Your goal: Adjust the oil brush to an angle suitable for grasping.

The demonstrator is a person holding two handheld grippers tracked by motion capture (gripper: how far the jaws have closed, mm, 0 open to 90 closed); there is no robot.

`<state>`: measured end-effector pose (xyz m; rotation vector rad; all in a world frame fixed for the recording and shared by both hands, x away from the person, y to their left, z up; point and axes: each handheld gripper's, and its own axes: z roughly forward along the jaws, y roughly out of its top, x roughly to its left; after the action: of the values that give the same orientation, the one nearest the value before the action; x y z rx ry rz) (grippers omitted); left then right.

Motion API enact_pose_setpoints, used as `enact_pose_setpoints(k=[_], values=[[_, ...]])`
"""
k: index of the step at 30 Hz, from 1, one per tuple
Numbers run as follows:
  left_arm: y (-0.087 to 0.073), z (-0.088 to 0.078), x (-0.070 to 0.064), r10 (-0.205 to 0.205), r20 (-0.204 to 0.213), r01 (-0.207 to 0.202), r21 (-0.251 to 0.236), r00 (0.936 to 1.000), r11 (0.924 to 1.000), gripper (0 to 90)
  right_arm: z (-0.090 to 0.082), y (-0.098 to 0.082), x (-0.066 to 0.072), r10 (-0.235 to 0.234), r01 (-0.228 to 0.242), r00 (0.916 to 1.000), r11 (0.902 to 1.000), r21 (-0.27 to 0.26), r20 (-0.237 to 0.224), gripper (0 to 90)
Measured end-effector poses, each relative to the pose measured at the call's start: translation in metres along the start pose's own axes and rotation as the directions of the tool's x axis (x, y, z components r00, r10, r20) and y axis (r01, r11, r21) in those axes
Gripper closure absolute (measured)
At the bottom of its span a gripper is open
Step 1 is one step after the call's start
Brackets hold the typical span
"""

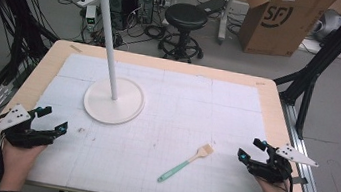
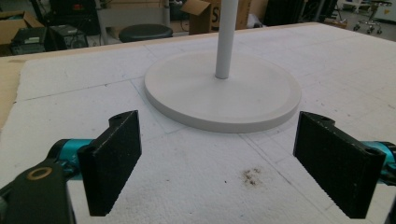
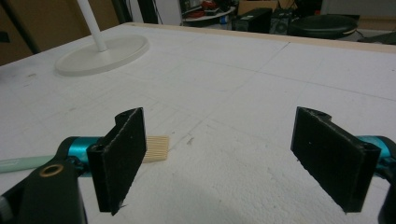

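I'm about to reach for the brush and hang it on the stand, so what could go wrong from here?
1. The brush lies flat on the white mat, so the right claw, open beside it, may scrape the mat or pinch only the thin handle.
2. The stand is a tall thin pole with small hooks on a round base; a knock from the left claw, open close by, could tip it.

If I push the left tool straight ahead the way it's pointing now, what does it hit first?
Most likely the round base of the white stand, dead ahead of the open left tool; before it lies bare white mat, though depth is uncertain.
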<state>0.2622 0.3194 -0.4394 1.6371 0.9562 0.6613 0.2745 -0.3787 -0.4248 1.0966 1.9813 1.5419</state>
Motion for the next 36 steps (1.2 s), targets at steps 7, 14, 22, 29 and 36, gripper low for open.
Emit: enact_pose_setpoints(k=[7,14,22,29,36], values=[[-0.002,0.002,0.0,0.006,0.004,-0.006,0.006,1.0,1.0,15.8,-0.003,0.001,-0.001,-0.005,0.005,0.9999,1.0,0.0,-0.011,17.0],[-0.007,0.007,0.0,-0.003,0.017,0.002,0.021,0.9999,0.9998,16.0,-0.001,0.001,0.003,-0.028,0.029,0.9985,0.9995,0.013,-0.047,16.9],[-0.007,0.007,0.001,-0.017,0.018,0.016,0.028,0.9997,0.9995,16.1,0.008,0.002,0.014,-0.047,0.051,0.9931,0.9984,0.027,-0.107,21.8],[-0.007,0.008,0.0,-0.01,0.016,0.01,0.032,0.9998,0.9994,16.2,0.021,0.003,0.033,-0.093,0.105,0.9777,0.9929,0.055,-0.188,34.9],[-0.007,0.008,0.001,-0.016,0.014,0.015,0.035,0.9998,0.9993,16.7,0.035,0.002,0.055,-0.133,0.161,0.9476,0.9842,0.074,-0.291,53.0]])
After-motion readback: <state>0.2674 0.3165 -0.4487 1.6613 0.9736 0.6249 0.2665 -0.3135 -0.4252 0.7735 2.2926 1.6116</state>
